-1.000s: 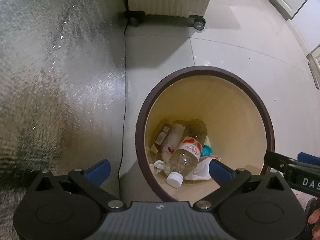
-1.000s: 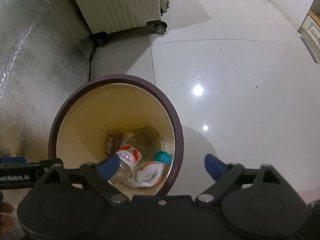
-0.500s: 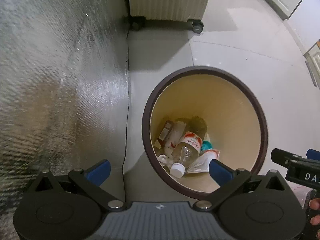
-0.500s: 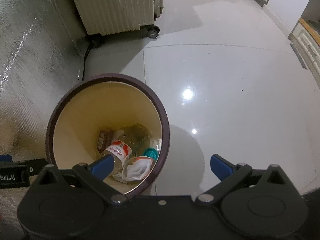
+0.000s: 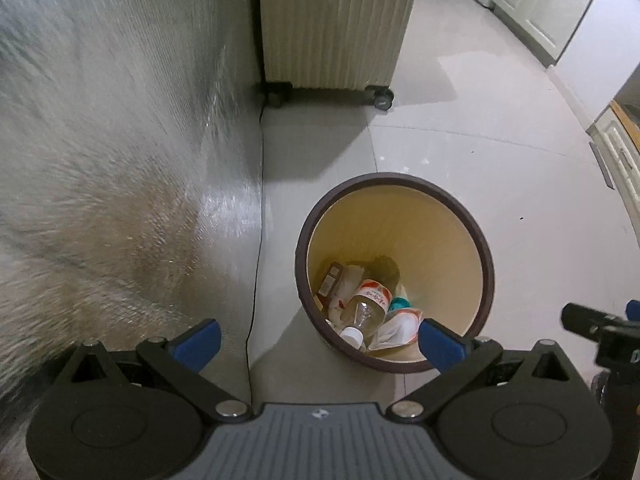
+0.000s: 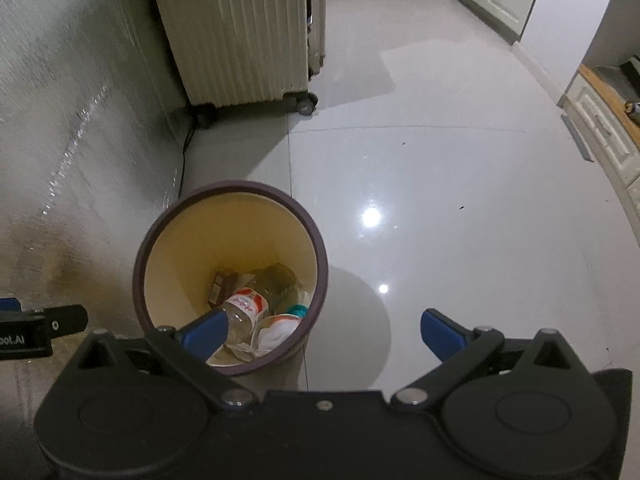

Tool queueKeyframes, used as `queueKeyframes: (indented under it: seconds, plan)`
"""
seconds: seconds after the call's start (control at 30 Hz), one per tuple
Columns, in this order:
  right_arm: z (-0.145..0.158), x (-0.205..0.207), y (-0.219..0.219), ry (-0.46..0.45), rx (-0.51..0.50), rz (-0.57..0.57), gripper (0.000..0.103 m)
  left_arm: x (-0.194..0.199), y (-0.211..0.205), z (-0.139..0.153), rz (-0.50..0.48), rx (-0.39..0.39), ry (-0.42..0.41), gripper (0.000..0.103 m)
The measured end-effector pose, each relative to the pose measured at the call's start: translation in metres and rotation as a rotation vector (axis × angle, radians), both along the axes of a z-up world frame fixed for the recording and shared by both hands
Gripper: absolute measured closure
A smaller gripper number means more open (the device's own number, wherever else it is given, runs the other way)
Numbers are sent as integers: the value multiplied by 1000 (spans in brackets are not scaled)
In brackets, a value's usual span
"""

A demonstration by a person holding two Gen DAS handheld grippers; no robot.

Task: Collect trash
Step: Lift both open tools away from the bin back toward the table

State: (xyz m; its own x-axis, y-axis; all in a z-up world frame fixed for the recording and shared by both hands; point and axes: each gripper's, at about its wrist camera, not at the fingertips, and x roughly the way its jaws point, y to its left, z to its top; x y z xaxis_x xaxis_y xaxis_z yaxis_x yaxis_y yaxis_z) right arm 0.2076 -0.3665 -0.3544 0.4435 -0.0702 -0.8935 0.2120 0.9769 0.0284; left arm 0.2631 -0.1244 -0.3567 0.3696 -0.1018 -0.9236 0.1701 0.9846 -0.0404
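Observation:
A round bin (image 5: 460, 216) (image 6: 160, 224) with a dark brown rim and cream inside stands on the tiled floor. In its bottom lie a clear plastic bottle (image 5: 366, 300) (image 6: 246, 306) with a red and white label, a crumpled white wrapper (image 5: 400, 326) (image 6: 276, 330), a small brown box (image 5: 330, 280) (image 6: 220, 286) and a teal cap (image 5: 399, 303). My left gripper (image 5: 318, 340) hangs open high above the bin's left edge, nothing between its blue pads. My right gripper (image 6: 322, 330) is open too, empty, above the bin's right edge.
A silvery quilted sheet (image 5: 100, 160) covers the left side. A ribbed cream suitcase on wheels (image 5: 336, 20) (image 6: 240, 32) stands behind the bin, with a black cable (image 5: 258, 240) on the floor. White cabinets (image 6: 600, 120) line the right. The glossy floor (image 6: 460, 220) lies to the right.
Both grippers have risen and pulled back from the bin, which now looks smaller and further below. More of the suitcase and room shows. The trash in the bin has not moved.

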Motion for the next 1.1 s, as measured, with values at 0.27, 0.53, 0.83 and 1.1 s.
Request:
queueKeyframes:
  seconds: [0.27, 0.53, 0.83, 1.1]
  plan:
    - [66, -43, -8, -96, 3, -22, 0, -32, -1, 58, -1, -31, -97, 0]
    - [127, -83, -12, -207, -30, -40, 0, -63, -4, 130, -29, -79, -239, 0]
    - [197, -120, -20, -348, -61, -74, 0, -99, -4, 201, -45, -133, -385, 0]
    - [264, -150, -18, -498, -59, -84, 0, -133, -8, 270, -80, -180, -521, 0]
